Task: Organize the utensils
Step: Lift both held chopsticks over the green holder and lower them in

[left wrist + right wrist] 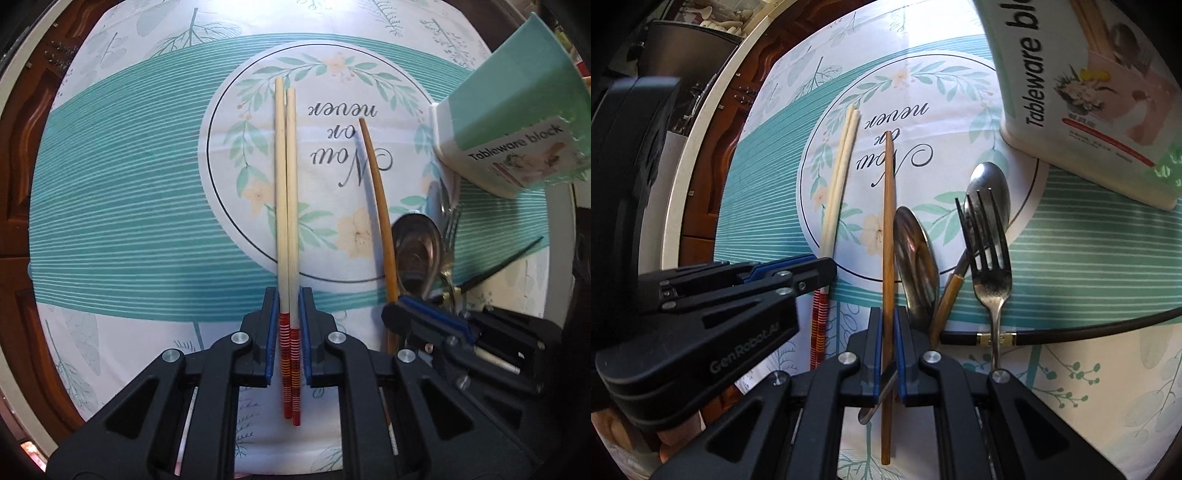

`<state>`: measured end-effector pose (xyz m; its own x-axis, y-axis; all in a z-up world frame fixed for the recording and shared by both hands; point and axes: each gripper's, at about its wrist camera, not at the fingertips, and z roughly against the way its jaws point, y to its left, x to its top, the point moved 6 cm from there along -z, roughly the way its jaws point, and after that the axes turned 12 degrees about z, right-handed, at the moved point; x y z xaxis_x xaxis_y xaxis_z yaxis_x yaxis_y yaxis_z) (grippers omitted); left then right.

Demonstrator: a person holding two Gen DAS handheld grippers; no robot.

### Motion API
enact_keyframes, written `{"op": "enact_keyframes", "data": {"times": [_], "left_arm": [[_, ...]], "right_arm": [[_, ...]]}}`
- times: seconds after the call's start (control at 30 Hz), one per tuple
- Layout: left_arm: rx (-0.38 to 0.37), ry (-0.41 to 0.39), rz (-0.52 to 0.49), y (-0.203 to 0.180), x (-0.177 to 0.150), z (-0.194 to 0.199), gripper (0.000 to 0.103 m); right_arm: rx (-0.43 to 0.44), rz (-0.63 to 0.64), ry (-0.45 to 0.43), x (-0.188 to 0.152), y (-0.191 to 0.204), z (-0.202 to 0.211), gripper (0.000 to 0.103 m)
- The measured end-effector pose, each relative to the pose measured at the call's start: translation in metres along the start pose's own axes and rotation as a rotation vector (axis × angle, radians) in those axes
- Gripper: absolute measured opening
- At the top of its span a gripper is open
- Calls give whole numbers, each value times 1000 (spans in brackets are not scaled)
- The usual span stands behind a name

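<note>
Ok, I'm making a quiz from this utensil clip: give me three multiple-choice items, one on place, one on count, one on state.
1. Where does the fork lie?
A. right of the two spoons' handles
B. inside the box
C. left of the pale chopsticks

2. How many pale chopsticks with red banded ends are there?
A. one
B. two
C. four

3. What does the right claw hold?
A. nothing
B. a spoon
C. the brown chopstick

Answers: 1 A, its tines overlap the far spoon on the cloth, clear of the Tableware block box. 2 B, a pair sits between the left claw pads. 3 C, the pads pinch the brown stick.
</note>
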<state>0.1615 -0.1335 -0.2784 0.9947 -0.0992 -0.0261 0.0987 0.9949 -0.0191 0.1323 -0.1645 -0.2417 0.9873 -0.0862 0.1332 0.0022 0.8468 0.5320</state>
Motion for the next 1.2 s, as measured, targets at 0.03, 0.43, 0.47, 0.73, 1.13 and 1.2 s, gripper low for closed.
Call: {"op": "enact_keyframes", "data": {"times": [0.03,0.43,0.47,0.73,1.13,1.2], "left_arm": [[-20,-9,-2,-1,-2,2,8],[-140,-202,-57,6,-27,51,8],[-155,-231,-66,5,-30,57,8],[-282,-496,-174,13,-43,150,8],[-455,-826,-409,-60,-42,295,8],[-483,-882,-425,-74,-36,314,8]], "right_arm": [[10,-5,-7,-1,-1,1,6],[58,41,-121,-3,5,18,6],[64,46,-127,-2,6,18,6],[101,119,-259,-2,13,40,6],[50,275,-693,10,29,168,6],[8,279,-766,15,29,192,6]]}}
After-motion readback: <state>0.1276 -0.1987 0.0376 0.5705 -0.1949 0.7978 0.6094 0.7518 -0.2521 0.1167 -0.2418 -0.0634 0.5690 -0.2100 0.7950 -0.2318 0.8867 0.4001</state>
